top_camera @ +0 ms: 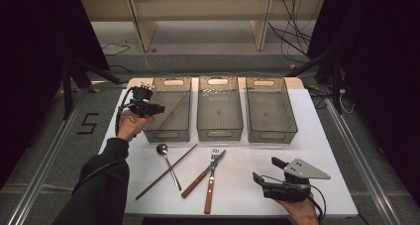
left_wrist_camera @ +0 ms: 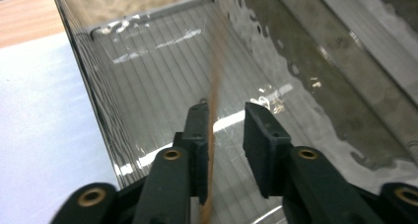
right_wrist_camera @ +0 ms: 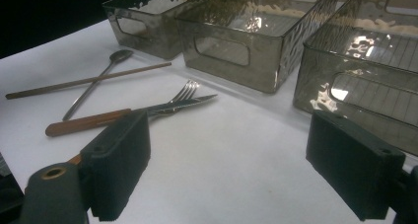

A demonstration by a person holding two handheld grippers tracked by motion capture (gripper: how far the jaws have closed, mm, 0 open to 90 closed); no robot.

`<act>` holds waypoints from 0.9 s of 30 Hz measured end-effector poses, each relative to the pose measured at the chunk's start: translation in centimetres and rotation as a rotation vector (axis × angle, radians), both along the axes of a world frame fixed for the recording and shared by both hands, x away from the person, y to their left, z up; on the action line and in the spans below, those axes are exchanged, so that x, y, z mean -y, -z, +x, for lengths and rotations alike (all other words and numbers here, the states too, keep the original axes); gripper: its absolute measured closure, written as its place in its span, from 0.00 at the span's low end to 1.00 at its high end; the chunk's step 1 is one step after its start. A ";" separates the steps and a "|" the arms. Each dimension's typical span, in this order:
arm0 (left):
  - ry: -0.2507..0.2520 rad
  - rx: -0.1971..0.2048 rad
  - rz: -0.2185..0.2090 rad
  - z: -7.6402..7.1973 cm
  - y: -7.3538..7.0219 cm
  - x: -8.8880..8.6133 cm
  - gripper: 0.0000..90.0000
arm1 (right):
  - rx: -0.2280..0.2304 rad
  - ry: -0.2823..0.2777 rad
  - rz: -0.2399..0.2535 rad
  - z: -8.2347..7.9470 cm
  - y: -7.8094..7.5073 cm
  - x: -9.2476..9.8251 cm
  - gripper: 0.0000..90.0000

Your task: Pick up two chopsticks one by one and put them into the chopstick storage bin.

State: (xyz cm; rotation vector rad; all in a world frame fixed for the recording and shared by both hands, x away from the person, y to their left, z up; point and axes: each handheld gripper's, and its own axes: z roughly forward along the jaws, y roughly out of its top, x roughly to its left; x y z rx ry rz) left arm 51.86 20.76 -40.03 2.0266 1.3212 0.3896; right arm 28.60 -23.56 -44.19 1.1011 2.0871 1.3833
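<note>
My left gripper [left_wrist_camera: 224, 135] has its jaws parted over the leftmost bin [left_wrist_camera: 148, 61]; a blurred brown chopstick [left_wrist_camera: 213, 110] runs between them, lying against the left jaw with a clear gap to the right one, so I cannot call it clamped. In the high view that gripper [top_camera: 157, 108] sits in the left middle of the frame, at the left wall of the leftmost bin [top_camera: 171, 134], and a chopstick [top_camera: 173, 111] slants inside that bin from its near left toward its far right.

My right gripper [right_wrist_camera: 226, 169] has its jaws wide apart with nothing between them, above the white table [right_wrist_camera: 236, 145]. In the high view it [top_camera: 263, 171] is at the lower right, near the table's front edge, with the grey three-cornered plate on top.

Across the upper middle of the high view stand three clear smoky bins in a row: the left one, the middle bin [top_camera: 220, 131] and the right bin [top_camera: 272, 134].

In front of them, at lower centre, lie a spoon [top_camera: 168, 163], a second chopstick [top_camera: 166, 172] crossing the spoon's handle, a wooden-handled knife [top_camera: 202, 175] and a wooden-handled fork [top_camera: 211, 181], knife and fork crossing near their heads.
</note>
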 end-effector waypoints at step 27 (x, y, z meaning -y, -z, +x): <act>0.140 0.010 0.002 -8.4 -2.0 0.8 0.26 | 0.001 0.007 0.002 0.0 0.0 0.1 0.20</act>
